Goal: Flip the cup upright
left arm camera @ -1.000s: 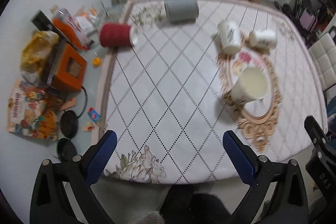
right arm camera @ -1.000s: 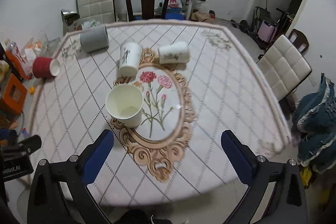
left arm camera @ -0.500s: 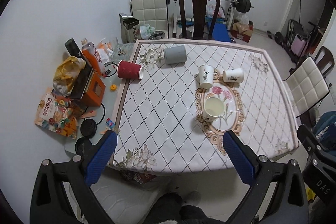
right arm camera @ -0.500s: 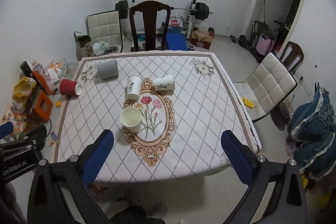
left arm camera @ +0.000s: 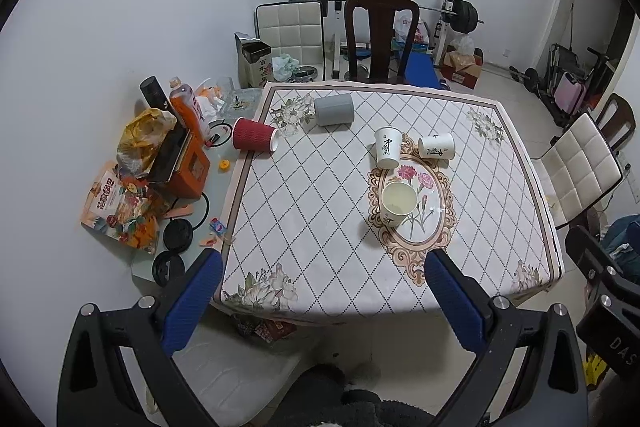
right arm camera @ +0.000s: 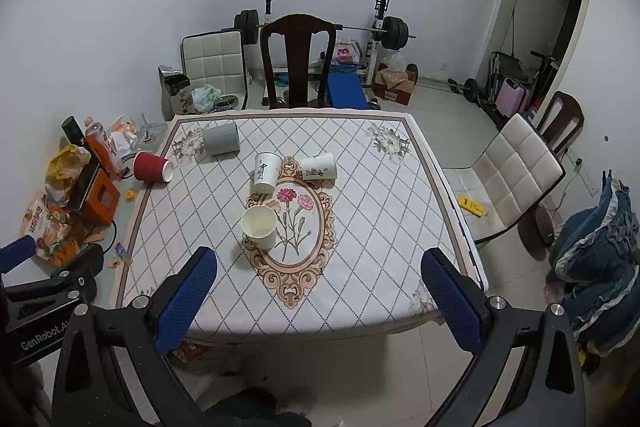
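Several cups are on the table [left arm camera: 320, 227]. A cream paper cup [left arm camera: 397, 203] [right arm camera: 260, 227] stands upright on the flower medallion. A white printed cup [left arm camera: 387, 148] [right arm camera: 266, 172] stands mouth down behind it. Another white printed cup [left arm camera: 437, 147] [right arm camera: 319, 167] lies on its side. A grey cup [left arm camera: 334, 109] [right arm camera: 221, 143] and a red ribbed cup [left arm camera: 254, 140] [right arm camera: 152, 167] lie on their sides at the far left. My left gripper [left arm camera: 320, 291] and right gripper [right arm camera: 320, 287] are open, empty, high above and well back from the table's near edge.
A dark wooden chair [right arm camera: 298, 63] stands at the far side, a white padded chair [right arm camera: 516, 171] at the right. Bottles, bags and an orange box [left arm camera: 180, 163] crowd a side surface at the left. Gym gear lines the back wall.
Both grippers have pulled up and back from the table, so the whole table and room have come into view. The cups have not moved. Both stay open.
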Tool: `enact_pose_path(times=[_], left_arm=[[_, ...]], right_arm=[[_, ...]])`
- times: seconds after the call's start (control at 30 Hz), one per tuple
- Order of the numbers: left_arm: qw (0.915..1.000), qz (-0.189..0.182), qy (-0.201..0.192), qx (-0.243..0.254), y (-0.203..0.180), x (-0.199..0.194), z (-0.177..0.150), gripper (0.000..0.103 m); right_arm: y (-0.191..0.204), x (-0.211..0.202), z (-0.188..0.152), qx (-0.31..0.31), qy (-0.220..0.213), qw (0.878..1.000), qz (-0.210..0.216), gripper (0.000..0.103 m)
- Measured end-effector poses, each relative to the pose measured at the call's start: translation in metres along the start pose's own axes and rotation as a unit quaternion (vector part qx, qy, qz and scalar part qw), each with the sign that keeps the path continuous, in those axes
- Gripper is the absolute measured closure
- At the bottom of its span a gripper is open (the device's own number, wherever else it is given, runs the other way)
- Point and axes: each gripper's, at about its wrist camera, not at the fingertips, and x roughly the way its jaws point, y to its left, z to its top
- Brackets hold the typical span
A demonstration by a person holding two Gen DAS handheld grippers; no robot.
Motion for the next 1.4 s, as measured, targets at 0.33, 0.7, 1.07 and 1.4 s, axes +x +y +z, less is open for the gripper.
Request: enact_pose_path(times=[0.33,0.7,1.07,1.4], left_arm=[[0.9999,0.016,-0.006,-0.001,0.003,-0.007,-0.005,0.0],[0.9998,0.016,-0.007,-0.005,0.005,-0.011,-0.012,0.0],[0.9998,0.018,-0.01,-0.008,0.007,-0.015,-0.017,0.0],[0.9995,0.025,-0.009,-0.019,0.011,-0.02,-0.016,0.0]], right_arm=[[-0.001,-0.001,-0.005,-0.002,0.008,1.0,0.008,0.0],[0.003,0.003,-0.01,-0.007,0.016,1.0,0.017,0.0],[0.007,0.0,-0.015,-0.008,0.017,1.0,0.022,0.0],[0.013,-0.005,-0.017,-0.014,0.018,0.999,0.028,0.0]])
